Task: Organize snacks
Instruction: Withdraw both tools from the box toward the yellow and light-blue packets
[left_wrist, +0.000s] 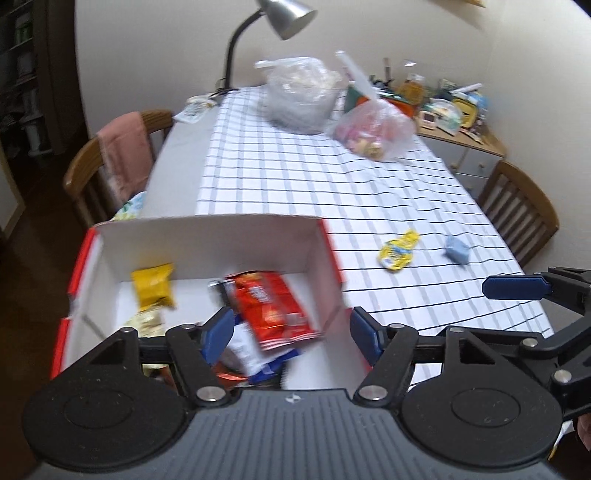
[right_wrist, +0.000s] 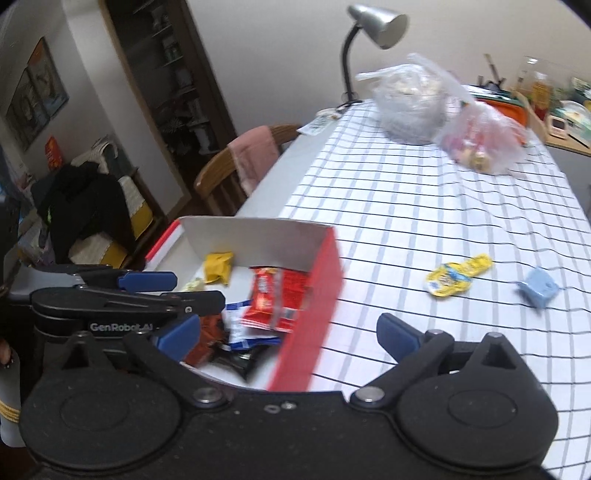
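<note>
A red box with white inside (left_wrist: 207, 240) (right_wrist: 314, 295) stands at the table's near left and holds several snack packs. A red packet (left_wrist: 273, 306) (right_wrist: 273, 299) lies on top, blurred; a yellow packet (left_wrist: 153, 290) (right_wrist: 218, 266) lies farther back. My left gripper (left_wrist: 291, 330) is open and empty above the box's near end. My right gripper (right_wrist: 288, 336) is open and empty, straddling the box's right wall. A yellow snack pack (left_wrist: 398, 250) (right_wrist: 458, 275) and a light blue pack (left_wrist: 457, 250) (right_wrist: 539, 288) lie on the checked cloth to the right.
Two clear plastic bags (left_wrist: 303, 94) (left_wrist: 376, 129) stand at the table's far end by a desk lamp (left_wrist: 273, 22). Wooden chairs (left_wrist: 110, 162) (left_wrist: 521, 210) flank the table. A cluttered sideboard (left_wrist: 450, 110) is at the back right.
</note>
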